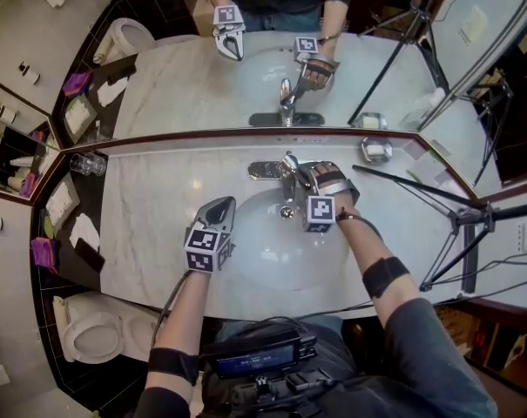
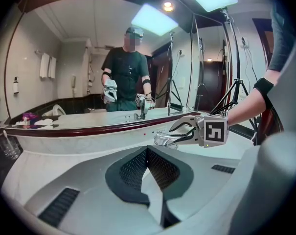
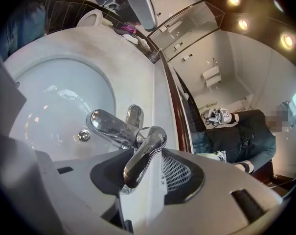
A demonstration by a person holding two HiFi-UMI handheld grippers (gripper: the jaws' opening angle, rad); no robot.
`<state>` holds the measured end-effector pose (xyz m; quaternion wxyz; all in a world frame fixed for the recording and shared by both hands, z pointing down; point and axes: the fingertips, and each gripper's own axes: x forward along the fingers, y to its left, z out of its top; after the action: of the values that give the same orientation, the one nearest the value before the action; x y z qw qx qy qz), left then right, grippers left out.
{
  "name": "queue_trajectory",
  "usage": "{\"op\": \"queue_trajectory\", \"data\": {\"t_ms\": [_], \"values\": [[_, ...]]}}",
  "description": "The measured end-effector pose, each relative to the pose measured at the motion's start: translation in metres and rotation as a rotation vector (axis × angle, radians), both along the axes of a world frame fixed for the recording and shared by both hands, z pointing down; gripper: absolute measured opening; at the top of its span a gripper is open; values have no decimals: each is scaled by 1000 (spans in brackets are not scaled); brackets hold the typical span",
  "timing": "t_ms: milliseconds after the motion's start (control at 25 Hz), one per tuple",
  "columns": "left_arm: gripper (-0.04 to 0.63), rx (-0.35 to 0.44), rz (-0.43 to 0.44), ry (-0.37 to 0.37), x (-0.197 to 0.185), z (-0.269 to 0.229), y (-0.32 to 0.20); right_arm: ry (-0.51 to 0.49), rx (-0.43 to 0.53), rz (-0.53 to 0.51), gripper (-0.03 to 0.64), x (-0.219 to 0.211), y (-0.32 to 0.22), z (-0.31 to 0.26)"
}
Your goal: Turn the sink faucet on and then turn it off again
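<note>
My right gripper (image 1: pixel 303 178) straddles the faucet lever (image 3: pixel 144 155), wide, seemingly not yet pinching. It looks like stiff, slick chrome, best held near its tip. My left gripper (image 1: pixel 223 207) is closed, empty.

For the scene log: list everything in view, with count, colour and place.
mirror: one, along the back wall
counter: one, pale marble, below the mirror
sink basin: one, white, in the counter
faucet: one, chrome, behind the sink basin
lever handle: one, chrome, atop the faucet
drinking glasses: count unclear, clear, counter's back left
small dish: one, clear, counter's back right
purple packet: one, purple, far left
toilet: one, white, lower left
tripod: one, black, far right
left tongs: one, grey, shut, over counter left of sink basin
right tongs: one, grey, open around the lever handle
</note>
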<state>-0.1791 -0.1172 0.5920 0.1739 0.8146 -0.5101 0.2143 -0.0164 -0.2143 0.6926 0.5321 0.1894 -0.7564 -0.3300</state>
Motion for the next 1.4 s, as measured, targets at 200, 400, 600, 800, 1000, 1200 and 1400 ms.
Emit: {"op": "queue_trajectory", "data": {"t_ms": [200,400,600,800,1000,1200,1400], "values": [[0,-9,-11,3,-6,5,1,20,-2,-6,164,-8,-6,-3],[0,-17,-11,7,-8,10,2,-9,-62,26,140,-11,-3,-9],[0,-17,-4,11,-7,11,-1,-19,-84,19,140,-19,-8,-16],[0,-17,5,14,-2,10,-6,24,-138,5,141,-19,-11,-15],[0,-17,10,19,-1,10,-8,48,-196,-17,140,-22,-14,-15],[0,-17,7,21,-4,10,-9,78,-290,-35,140,-26,-18,-13],[0,-12,-3,22,-5,8,-8,114,-365,-52,140,-26,-20,-13]]}}
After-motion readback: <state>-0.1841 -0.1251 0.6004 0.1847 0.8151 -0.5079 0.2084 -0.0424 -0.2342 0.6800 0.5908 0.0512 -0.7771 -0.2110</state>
